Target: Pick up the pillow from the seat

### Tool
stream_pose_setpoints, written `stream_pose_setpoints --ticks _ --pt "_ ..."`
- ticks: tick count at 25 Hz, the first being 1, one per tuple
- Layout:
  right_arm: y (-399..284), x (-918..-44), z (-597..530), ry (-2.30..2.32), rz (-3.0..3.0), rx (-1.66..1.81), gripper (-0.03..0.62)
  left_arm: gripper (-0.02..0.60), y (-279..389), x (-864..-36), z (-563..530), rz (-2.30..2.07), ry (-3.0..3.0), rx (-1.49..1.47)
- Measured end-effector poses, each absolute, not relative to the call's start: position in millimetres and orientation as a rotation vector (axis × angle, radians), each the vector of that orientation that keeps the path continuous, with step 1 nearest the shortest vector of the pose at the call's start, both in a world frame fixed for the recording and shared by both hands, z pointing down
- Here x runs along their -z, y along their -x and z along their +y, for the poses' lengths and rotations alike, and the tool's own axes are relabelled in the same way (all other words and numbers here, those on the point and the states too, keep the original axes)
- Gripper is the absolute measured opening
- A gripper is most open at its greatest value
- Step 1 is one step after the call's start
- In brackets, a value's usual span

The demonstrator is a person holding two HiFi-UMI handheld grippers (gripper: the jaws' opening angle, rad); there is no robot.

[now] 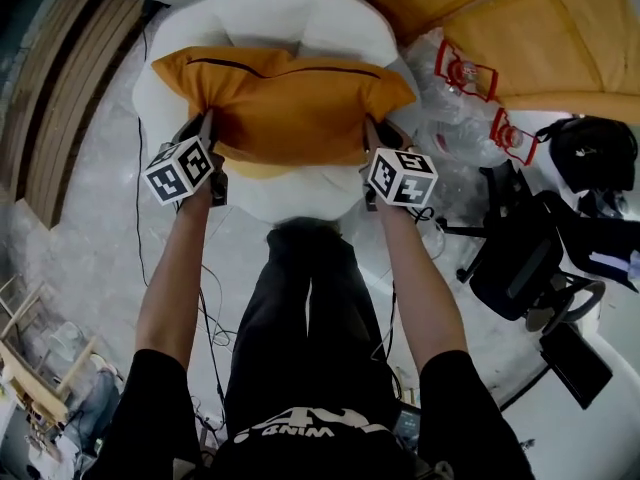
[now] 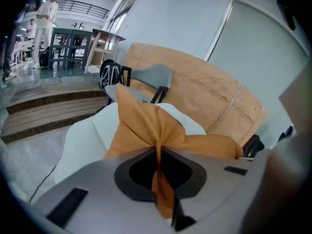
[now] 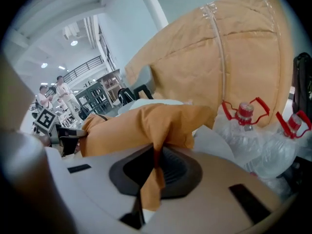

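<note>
- The left tool (image 1: 208,128) and right tool (image 1: 368,133) each clamp a near corner of the orange pillow (image 1: 290,103); bunched fabric hides their pads.
- The pillow spans between the tools over the white seat (image 1: 300,193); whether they touch is unclear.
- Right of the right tool: bottles (image 1: 465,73), black chair (image 1: 520,258).

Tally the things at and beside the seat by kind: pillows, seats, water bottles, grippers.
orange fabric pillow: 1
white cushioned seat: 1
clear plastic water bottles with red handles: 2
two-jaw grippers, left gripper and right gripper: 2
Total: 6
</note>
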State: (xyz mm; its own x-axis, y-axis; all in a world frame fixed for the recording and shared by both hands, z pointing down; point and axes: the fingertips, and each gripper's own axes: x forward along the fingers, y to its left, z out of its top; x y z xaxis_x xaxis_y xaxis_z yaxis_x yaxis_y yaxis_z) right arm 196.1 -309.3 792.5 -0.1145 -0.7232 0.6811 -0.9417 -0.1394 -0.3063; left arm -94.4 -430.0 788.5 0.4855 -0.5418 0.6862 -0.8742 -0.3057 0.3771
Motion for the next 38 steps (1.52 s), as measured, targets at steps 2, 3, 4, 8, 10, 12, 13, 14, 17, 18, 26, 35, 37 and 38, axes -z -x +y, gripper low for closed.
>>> stream_pose_setpoints --ticks 2,3,4,8,10,12,13,14,17,18,26,35,37,38 --pt "-202.8 -755.9 -308.6 -1.893 -1.853 -1.071 0.043 0.026 91.2 -750.0 -426.0 -1.168 -2.029 -0.582" --pt "-208.9 -734.9 -316.1 -1.913 -1.868 -1.043 0.044 0.026 86.6 -728.6 -430.6 -1.167 -2.059 -0.575" --pt "-215.7 -712.1 -325.8 -1.937 -1.887 -1.010 0.043 0.026 81.4 -705.4 -437.3 -1.171 -2.091 -0.558" --pt "-230.7 -610.4 -345.1 -1.997 -1.978 -0.885 0.043 0.026 71.5 -601.6 -446.4 -1.197 -2.178 -0.467" --pt "-229.5 -559.7 -346.8 -2.000 -2.032 -0.818 0.044 0.026 73.9 -549.9 -444.2 -1.210 -2.220 -0.426" --pt "-226.3 -516.7 -347.9 -2.003 -2.081 -0.761 0.044 0.026 76.8 -505.9 -441.4 -1.216 -2.261 -0.378" --pt "-224.6 -499.9 -347.8 -2.006 -2.099 -0.740 0.044 0.026 78.1 -488.6 -439.3 -1.219 -2.276 -0.355" --pt "-222.9 -486.4 -346.9 -2.008 -2.113 -0.725 0.044 0.026 79.6 -473.8 -436.8 -1.227 -2.288 -0.338" --pt "-218.9 -454.6 -340.1 -2.010 -2.144 -0.678 0.043 0.026 82.4 -441.7 -426.7 -1.246 -2.314 -0.307" --pt "-216.9 -443.1 -336.8 -2.007 -2.162 -0.654 0.044 0.026 83.6 -433.1 -422.0 -1.245 -2.319 -0.298" --pt "-193.3 -345.4 -282.6 -1.944 -2.356 -0.492 0.044 0.026 108.2 -330.5 -356.2 -1.271 -2.487 -0.230" --pt "-162.9 -233.6 -209.2 -1.965 -2.522 -0.213 0.044 0.025 140.2 -229.3 -272.7 -1.272 -2.588 0.041" --pt "-163.2 -226.1 -203.4 -1.966 -2.531 -0.182 0.044 0.023 140.5 -228.0 -265.0 -1.259 -2.586 0.072" --pt "-163.2 -223.7 -202.5 -1.964 -2.536 -0.167 0.044 0.023 140.9 -227.8 -262.9 -1.258 -2.590 0.075"
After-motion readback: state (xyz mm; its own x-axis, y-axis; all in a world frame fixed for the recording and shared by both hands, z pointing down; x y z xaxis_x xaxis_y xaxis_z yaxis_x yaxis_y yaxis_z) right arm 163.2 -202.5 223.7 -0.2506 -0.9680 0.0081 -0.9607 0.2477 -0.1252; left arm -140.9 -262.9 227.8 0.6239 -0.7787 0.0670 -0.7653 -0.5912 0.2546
